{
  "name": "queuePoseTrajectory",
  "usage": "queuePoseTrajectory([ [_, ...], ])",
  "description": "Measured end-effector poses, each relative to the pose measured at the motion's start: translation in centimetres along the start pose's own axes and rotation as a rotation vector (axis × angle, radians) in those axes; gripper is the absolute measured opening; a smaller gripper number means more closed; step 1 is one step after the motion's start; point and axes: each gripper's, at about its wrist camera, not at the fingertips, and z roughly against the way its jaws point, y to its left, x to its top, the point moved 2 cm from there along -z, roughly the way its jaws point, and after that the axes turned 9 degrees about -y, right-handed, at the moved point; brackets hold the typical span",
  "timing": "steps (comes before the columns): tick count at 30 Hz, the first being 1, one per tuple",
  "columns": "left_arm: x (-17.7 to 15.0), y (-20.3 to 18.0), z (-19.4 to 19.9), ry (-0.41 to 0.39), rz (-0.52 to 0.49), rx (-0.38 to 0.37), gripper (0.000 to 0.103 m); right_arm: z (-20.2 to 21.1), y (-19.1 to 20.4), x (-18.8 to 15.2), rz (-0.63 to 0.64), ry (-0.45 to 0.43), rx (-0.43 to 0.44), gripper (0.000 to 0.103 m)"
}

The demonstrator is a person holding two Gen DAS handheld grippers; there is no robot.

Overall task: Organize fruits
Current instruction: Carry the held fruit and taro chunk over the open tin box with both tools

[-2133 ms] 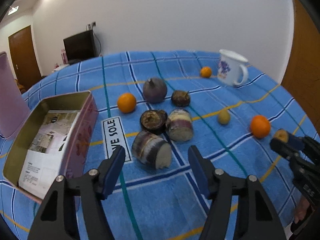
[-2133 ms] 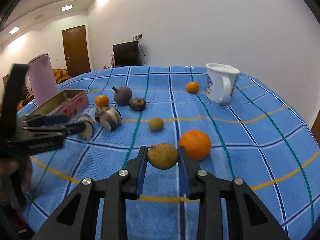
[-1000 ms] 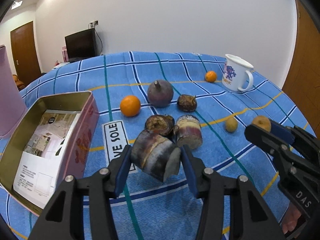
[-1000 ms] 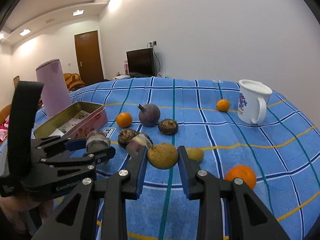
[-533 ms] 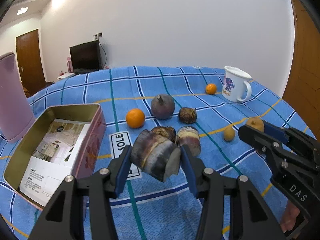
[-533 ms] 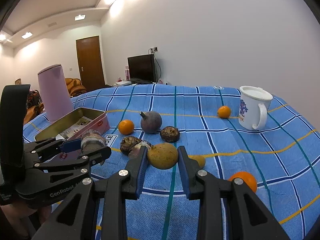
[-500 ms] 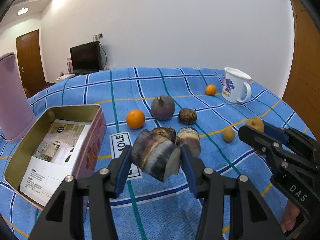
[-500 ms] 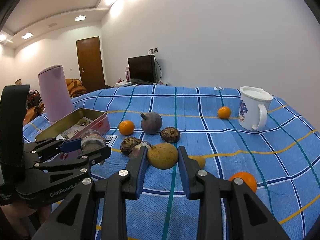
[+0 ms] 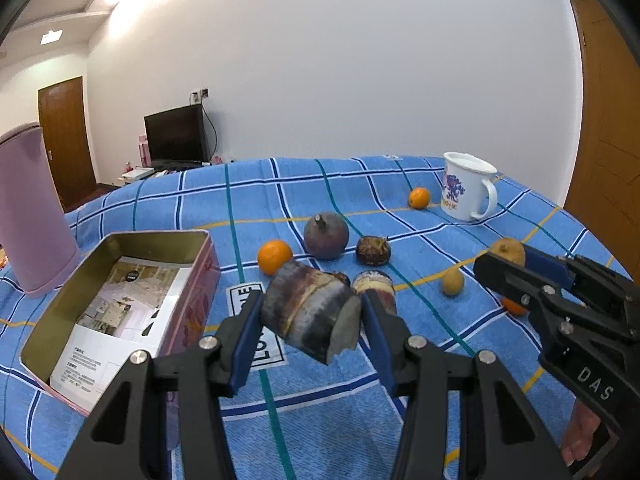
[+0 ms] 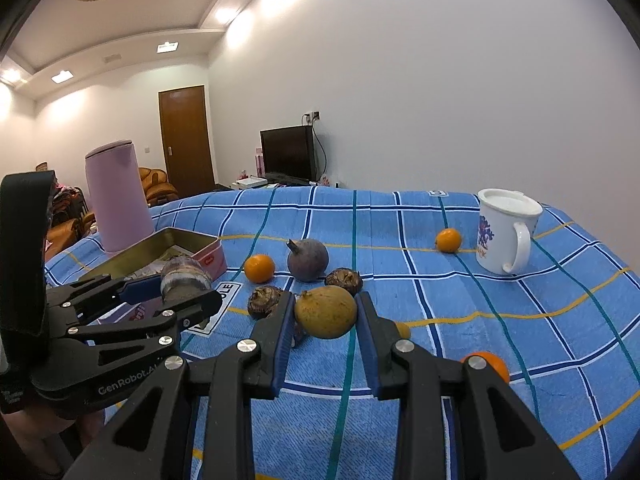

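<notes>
Left gripper [image 9: 310,330] pinched tilted sugarcane chunk [image 9: 312,316] aloft beside open tin [image 9: 120,304]; right gripper [image 10: 324,336] clamped round brown fruit [image 10: 325,311] above tabletop [image 10: 520,320]. Risked slipping: round, slick skins, narrow fingers [image 9: 244,344]; might have rolled off or struck tin rim.

We identify a home living room: television [image 10: 287,153], armchair [image 10: 154,186], wooden door [image 10: 186,140], checked tablecloth [image 10: 520,320]
</notes>
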Motion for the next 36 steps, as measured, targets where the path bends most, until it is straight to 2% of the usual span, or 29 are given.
queuePoseTrajectory([
  [26,0.3,0.3,2.7,-0.134,0.002,0.011,0.051,1.0,0.4,0.2,0.017,-0.066,0.009,0.032],
  [36,0.4,0.3,3.2,-0.162,-0.004,0.016,0.051,1.0,1.0,0.4,0.033,-0.095,0.018,0.032],
])
